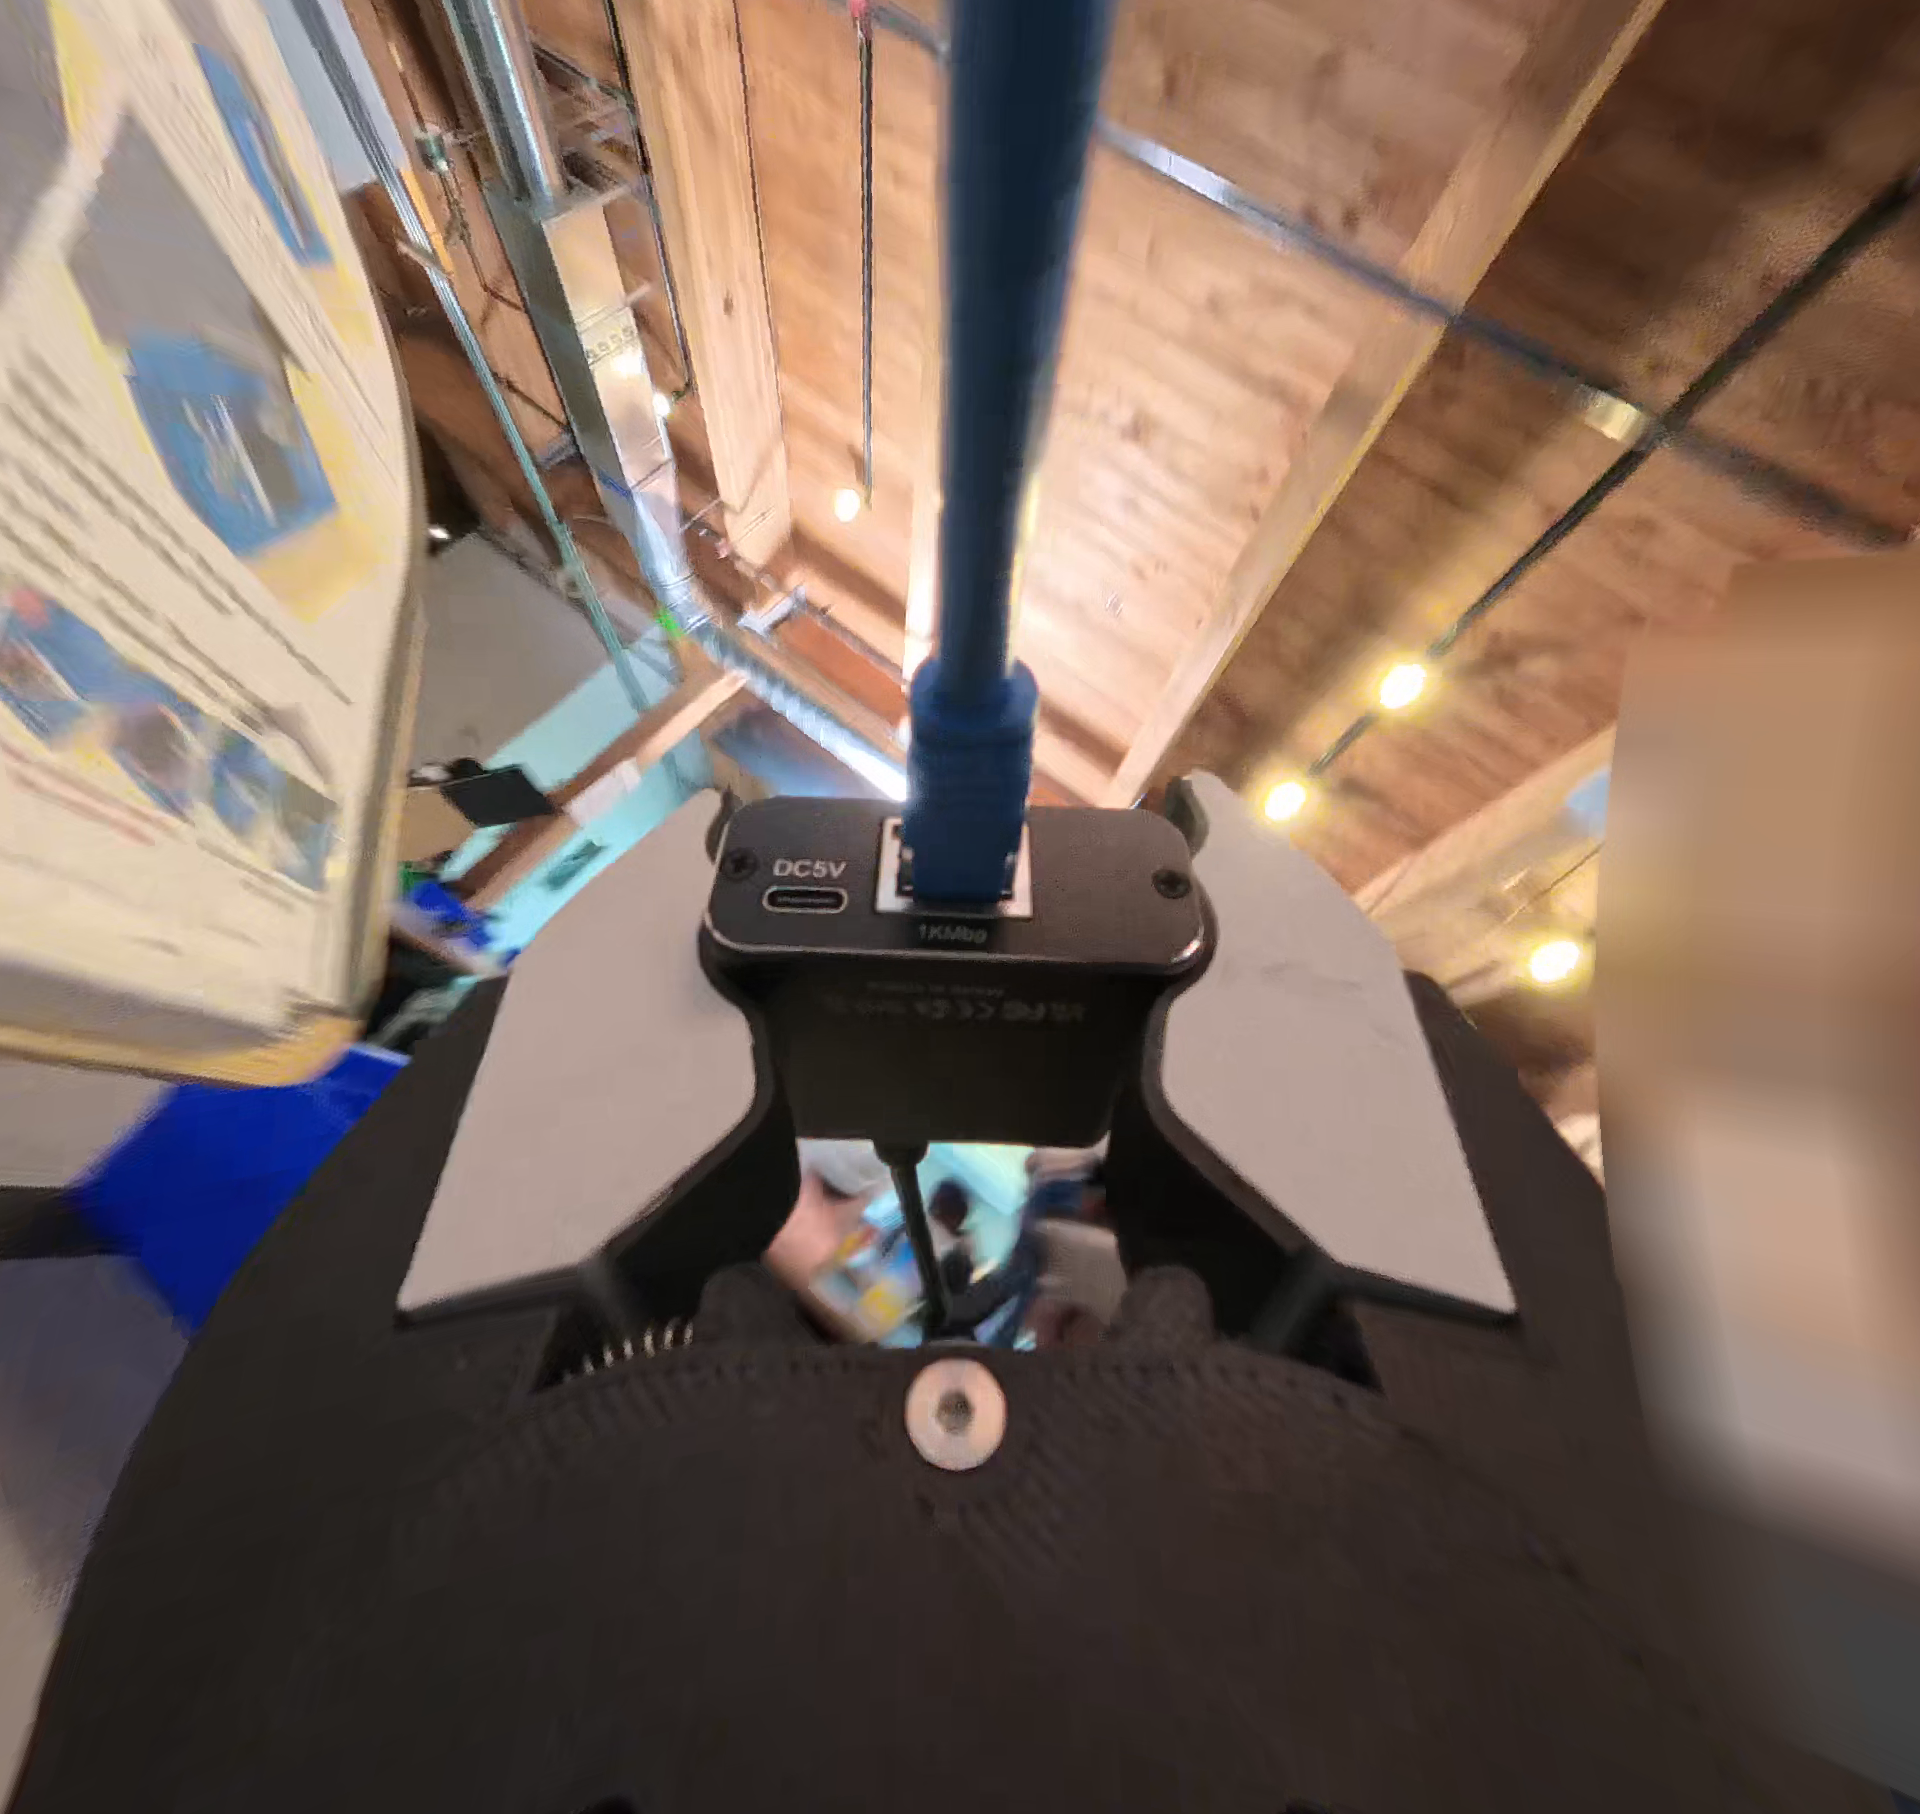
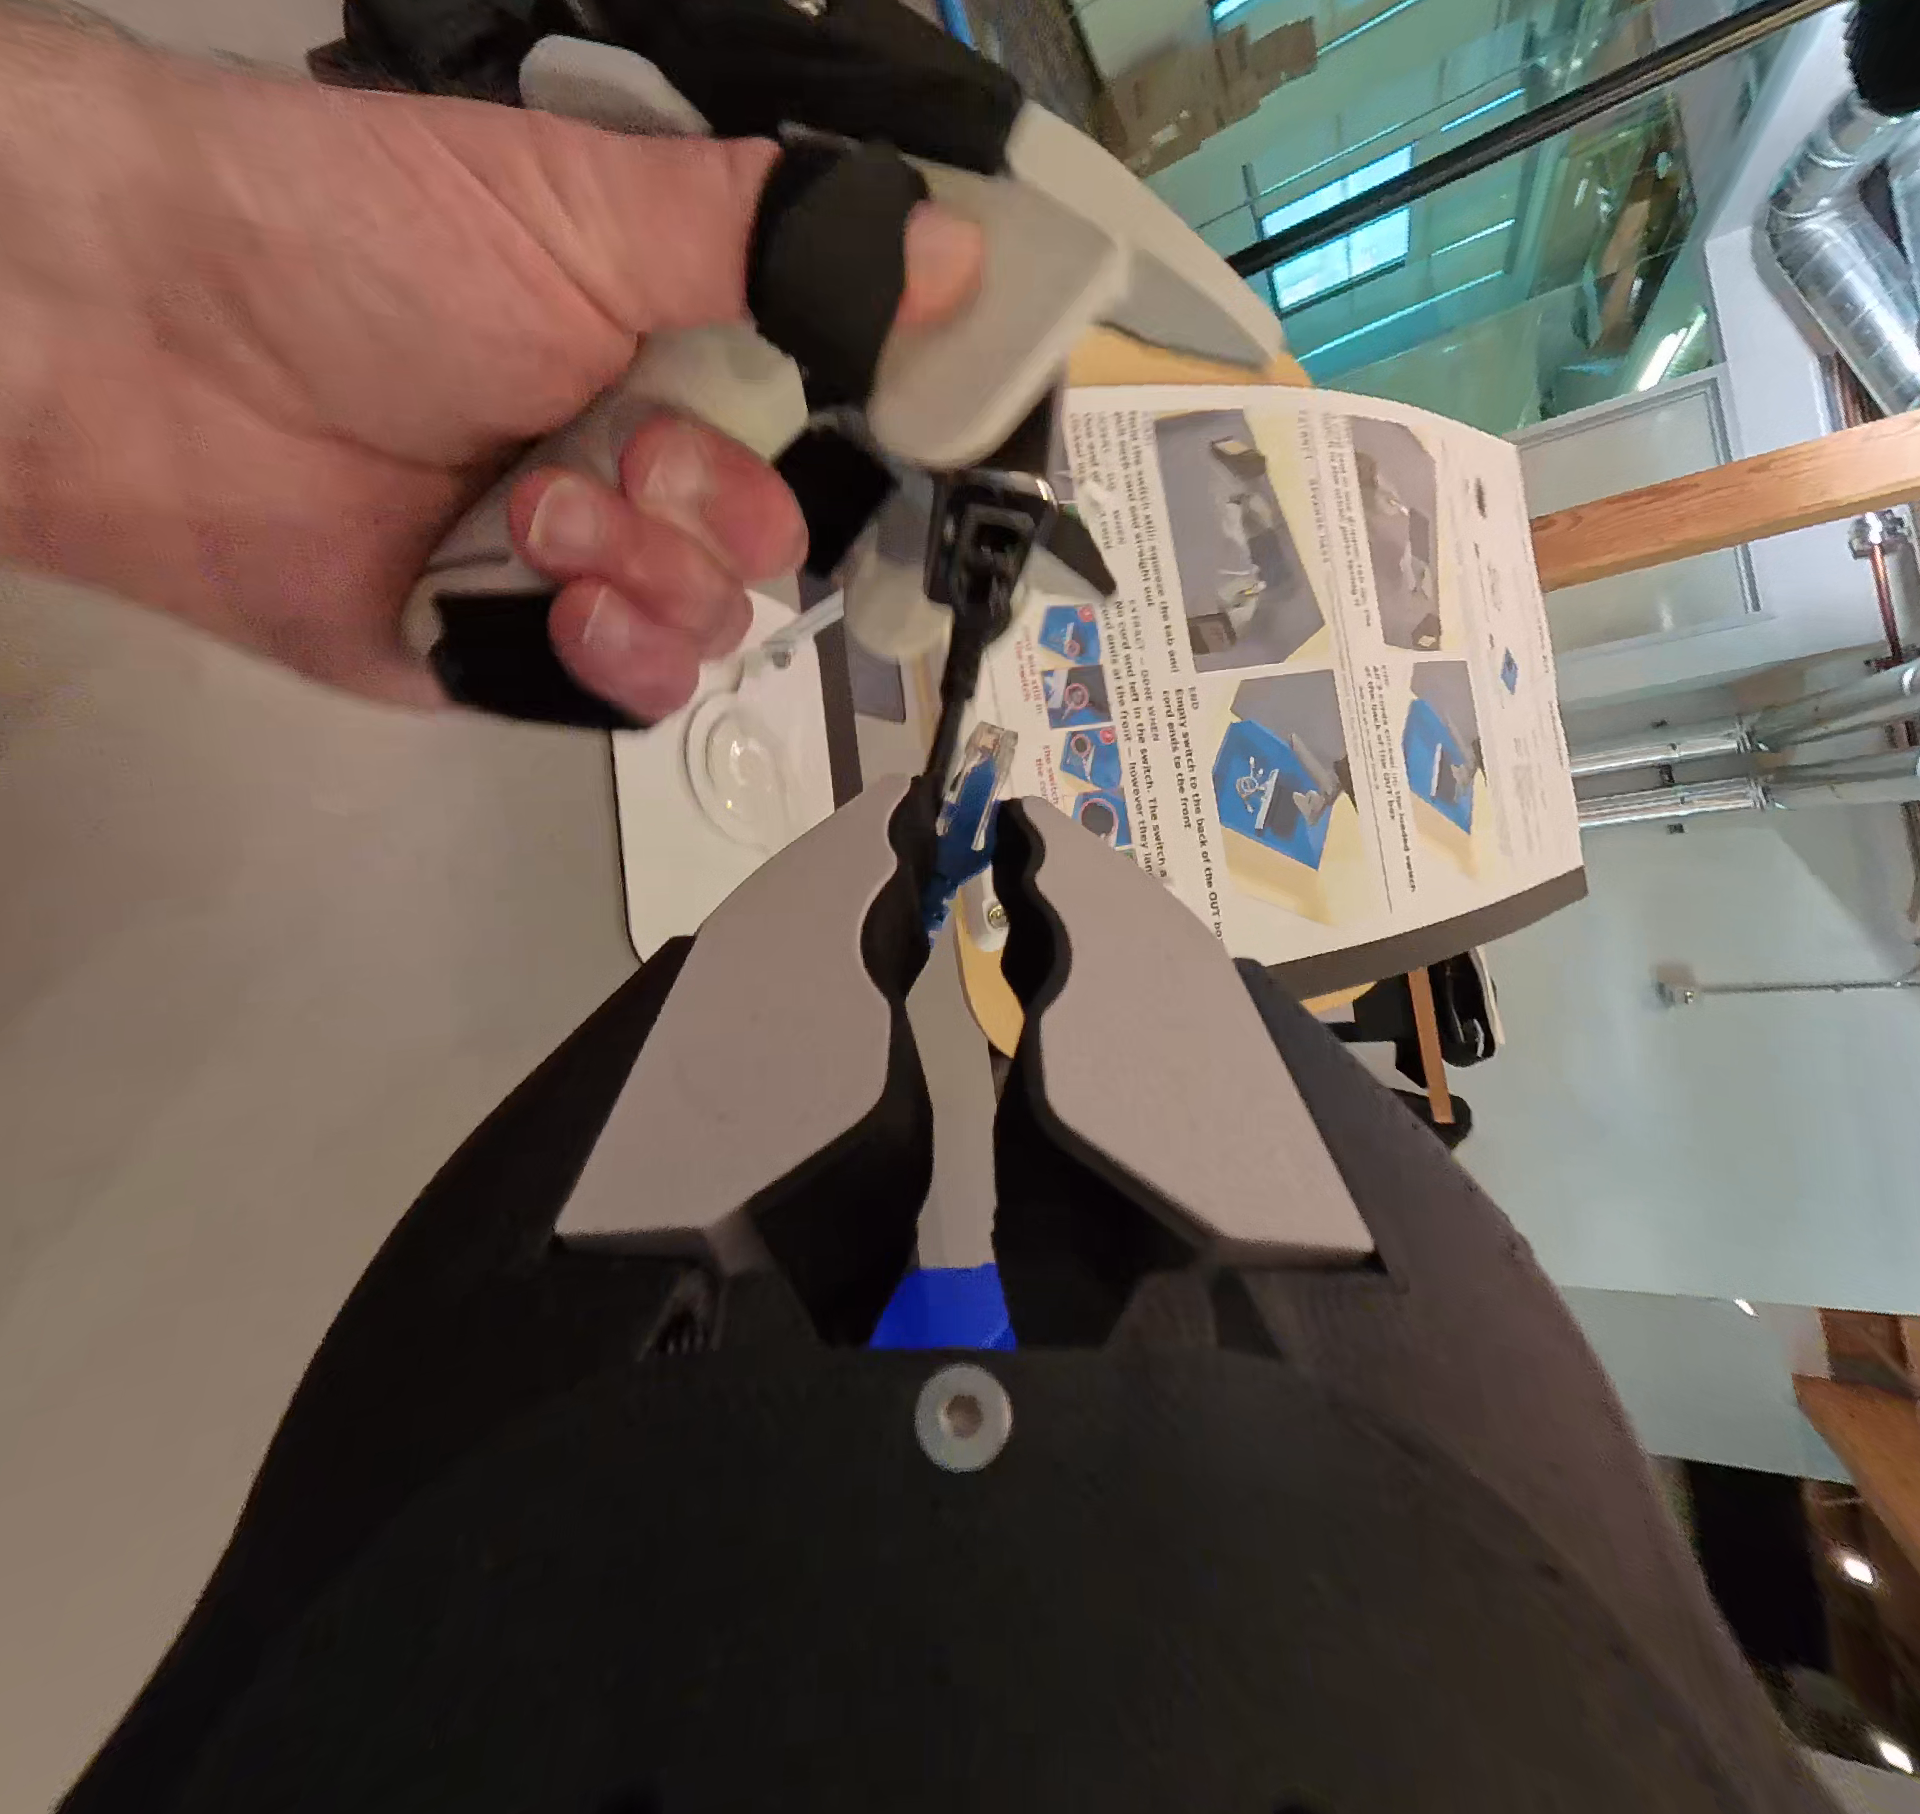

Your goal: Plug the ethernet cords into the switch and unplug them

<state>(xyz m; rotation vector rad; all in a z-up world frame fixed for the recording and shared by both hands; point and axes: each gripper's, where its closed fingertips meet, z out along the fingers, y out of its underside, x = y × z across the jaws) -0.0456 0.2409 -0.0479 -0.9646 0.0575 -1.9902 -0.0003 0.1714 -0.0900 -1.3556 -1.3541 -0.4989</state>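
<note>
The fingers (image 1: 582, 1058) of the left gripper (image 1: 956, 933) are clenched on a small black switch (image 1: 951, 943), one grey finger pressing on each of its short sides, so the switch sits between them with its port face turned away from the camera, toward a wooden ceiling (image 1: 1247, 362). A blue ethernet cord (image 1: 1013, 310) is plugged into the port on this face, and its blue boot (image 1: 971, 777) stands straight out of the port; beside it, on the left, there is a small oval power socket (image 1: 803, 900). A thin black cable (image 1: 920, 1234) leaves the back of the switch and runs down between the fingers. The fingers (image 2: 790, 1016) of the right gripper (image 2: 961, 819) are almost closed and grasp a second blue cord just behind its clear plug (image 2: 982, 756), which sticks out beyond the fingertips and is free in the air. Just beyond this plug, in the right wrist view, a hand (image 2: 343, 341) holds the left gripper, and the black cable hangs from the switch down to the right fingertips. Behind them, an instruction sheet (image 2: 1351, 642) lies on a desk (image 2: 1122, 372). No container is clear to see.
</note>
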